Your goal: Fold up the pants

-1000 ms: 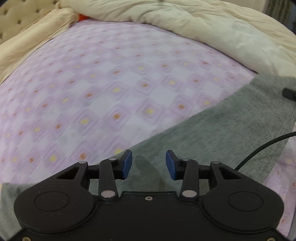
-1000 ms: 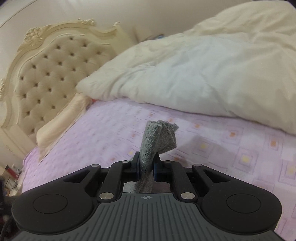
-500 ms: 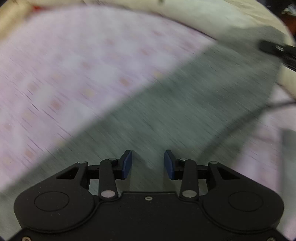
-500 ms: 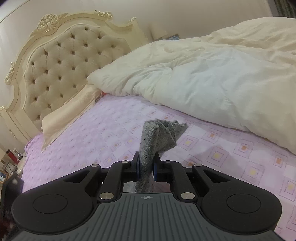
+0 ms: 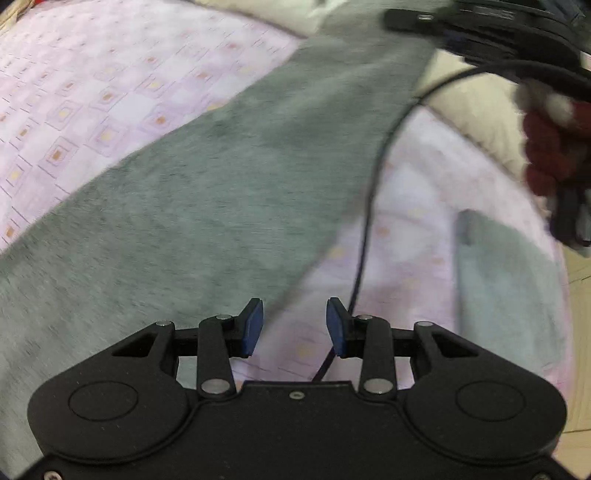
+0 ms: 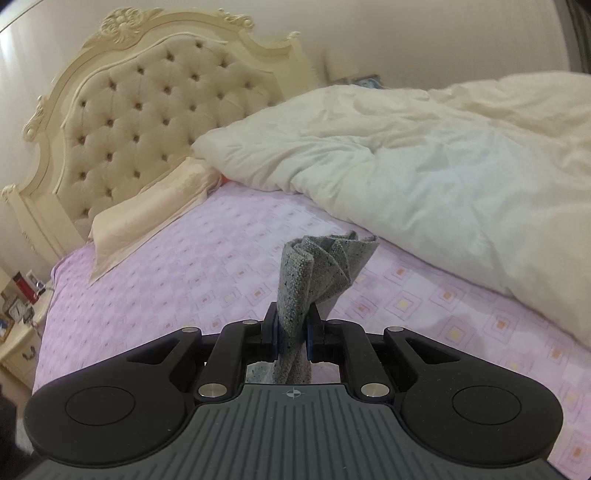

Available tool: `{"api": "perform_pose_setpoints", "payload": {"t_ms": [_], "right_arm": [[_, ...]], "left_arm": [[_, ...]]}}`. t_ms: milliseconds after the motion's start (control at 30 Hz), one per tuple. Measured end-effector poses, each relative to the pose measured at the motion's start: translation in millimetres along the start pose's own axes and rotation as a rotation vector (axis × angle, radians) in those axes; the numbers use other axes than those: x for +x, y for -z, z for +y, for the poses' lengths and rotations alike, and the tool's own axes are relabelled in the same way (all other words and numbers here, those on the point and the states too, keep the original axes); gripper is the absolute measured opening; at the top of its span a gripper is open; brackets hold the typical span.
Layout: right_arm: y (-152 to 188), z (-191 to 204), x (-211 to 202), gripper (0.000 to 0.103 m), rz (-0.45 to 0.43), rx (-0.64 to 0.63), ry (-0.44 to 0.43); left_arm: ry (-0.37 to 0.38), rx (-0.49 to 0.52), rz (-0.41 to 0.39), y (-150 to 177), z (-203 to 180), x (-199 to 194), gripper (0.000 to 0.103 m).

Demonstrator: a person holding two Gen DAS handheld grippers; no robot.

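Grey pants [image 5: 221,177] run in a long band across the lilac patterned sheet [image 5: 74,92], from lower left up to the top right. There the other gripper's black body [image 5: 498,22] holds the cloth off the bed. My left gripper [image 5: 295,328] hovers open over the band's right edge, nothing between its blue pads. A second grey part of the pants [image 5: 506,280] lies at the right. In the right wrist view, my right gripper [image 6: 291,332] is shut on a bunched grey fold of the pants [image 6: 317,266], which sticks up above the jaws.
A black cable [image 5: 369,206] hangs across the sheet beside the left gripper. A dark red knitted sleeve [image 5: 550,147] shows at the right. A cream duvet [image 6: 424,155] is heaped on the far side, with a tufted headboard [image 6: 147,92], a pillow [image 6: 147,210] and a nightstand [image 6: 18,325].
The left view has swung right along the pants, from the sheet to the band's right edge. The right gripper has risen with the grey fold still clamped.
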State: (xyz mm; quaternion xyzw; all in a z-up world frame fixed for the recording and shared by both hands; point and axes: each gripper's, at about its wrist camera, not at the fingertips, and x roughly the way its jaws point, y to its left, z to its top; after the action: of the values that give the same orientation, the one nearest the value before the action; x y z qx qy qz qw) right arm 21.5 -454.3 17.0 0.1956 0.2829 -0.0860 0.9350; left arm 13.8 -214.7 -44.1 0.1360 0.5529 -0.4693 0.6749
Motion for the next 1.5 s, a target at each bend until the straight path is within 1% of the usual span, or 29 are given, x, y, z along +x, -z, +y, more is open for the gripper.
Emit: {"api": "perform_pose_setpoints", "payload": {"t_ms": [100,167,200,300,367,433,533,600,667,733,800,833,867,900,933,967,1000,1033,1067,1100,1133,1167,1200,1267,1333,1367,1433,1500], "right_arm": [[-1,15,-2,0.013,0.006,-0.044,-0.002],[3,27,0,0.013,0.015,-0.076,0.000],[7,33,2,0.013,0.022,-0.088,-0.001],[19,52,9,0.013,0.039,-0.113,-0.021],[28,68,12,0.013,0.051,-0.150,-0.032],[36,85,16,0.013,0.061,-0.183,-0.053],[45,114,18,0.013,0.070,-0.236,-0.083],[52,136,19,0.013,0.069,-0.280,-0.106],[59,160,20,0.013,0.069,-0.314,-0.134],[69,185,24,0.013,0.076,-0.348,-0.174],[86,215,30,0.013,0.088,-0.421,-0.195],[97,231,36,0.013,0.104,-0.470,-0.182],[109,248,45,0.016,0.134,-0.526,-0.167],[122,263,55,0.017,0.189,-0.585,-0.166],[135,274,65,0.022,0.266,-0.634,-0.182],[145,282,71,0.028,0.321,-0.674,-0.202],[153,289,70,0.029,0.336,-0.736,-0.204],[156,294,65,0.029,0.311,-0.790,-0.200],[152,293,60,0.029,0.287,-0.796,-0.215],[144,288,55,0.030,0.282,-0.753,-0.237],[134,279,54,0.030,0.280,-0.683,-0.248],[124,267,54,0.031,0.265,-0.606,-0.243],[118,255,53,0.031,0.240,-0.542,-0.213],[107,229,50,0.031,0.182,-0.448,-0.109],[100,201,47,0.031,0.145,-0.369,0.002],[100,189,46,0.031,0.133,-0.329,0.042],[103,165,43,0.031,0.107,-0.219,0.099],[107,139,36,0.031,0.073,-0.089,0.127]], "left_arm": [[0.056,-0.018,-0.036,13,-22,-13,0.046],[0.055,-0.002,-0.063,23,-34,-19,0.046],[0.042,0.016,-0.079,31,-39,-24,0.047],[-0.081,0.069,-0.148,58,-51,-38,0.047],[-0.095,0.093,-0.224,77,-52,-55,0.047],[-0.101,0.080,-0.272,86,-49,-75,0.048],[-0.178,0.047,-0.354,99,-40,-103,0.048],[-0.208,-0.008,-0.394,104,-20,-121,0.048],[-0.244,-0.070,-0.420,106,-2,-131,0.048],[-0.308,-0.133,-0.447,111,22,-140,0.048],[-0.358,-0.216,-0.459,118,52,-145,0.048],[-0.377,-0.256,-0.460,121,66,-148,0.048],[-0.403,-0.301,-0.462,125,81,-150,0.048],[-0.426,-0.336,-0.464,128,93,-149,0.048],[-0.452,-0.372,-0.464,133,107,-150,0.048],[-0.471,-0.405,-0.456,136,120,-150,0.048],[-0.484,-0.432,-0.450,137,127,-148,0.048],[-0.492,-0.461,-0.447,139,138,-146,0.048],[-0.497,-0.484,-0.445,140,147,-146,0.048],[-0.500,-0.498,-0.442,143,151,-145,0.048],[-0.504,-0.511,-0.440,143,156,-145,0.048],[-0.503,-0.521,-0.441,141,160,-144,0.048],[-0.495,-0.531,-0.443,138,161,-141,0.050],[-0.467,-0.544,-0.452,135,164,-140,0.054],[-0.428,-0.533,-0.458,130,163,-136,0.060],[-0.411,-0.520,-0.450,124,161,-130,0.062],[-0.383,-0.505,-0.431,116,162,-118,0.066],[-0.342,-0.512,-0.398,109,164,-104,0.070]]}}
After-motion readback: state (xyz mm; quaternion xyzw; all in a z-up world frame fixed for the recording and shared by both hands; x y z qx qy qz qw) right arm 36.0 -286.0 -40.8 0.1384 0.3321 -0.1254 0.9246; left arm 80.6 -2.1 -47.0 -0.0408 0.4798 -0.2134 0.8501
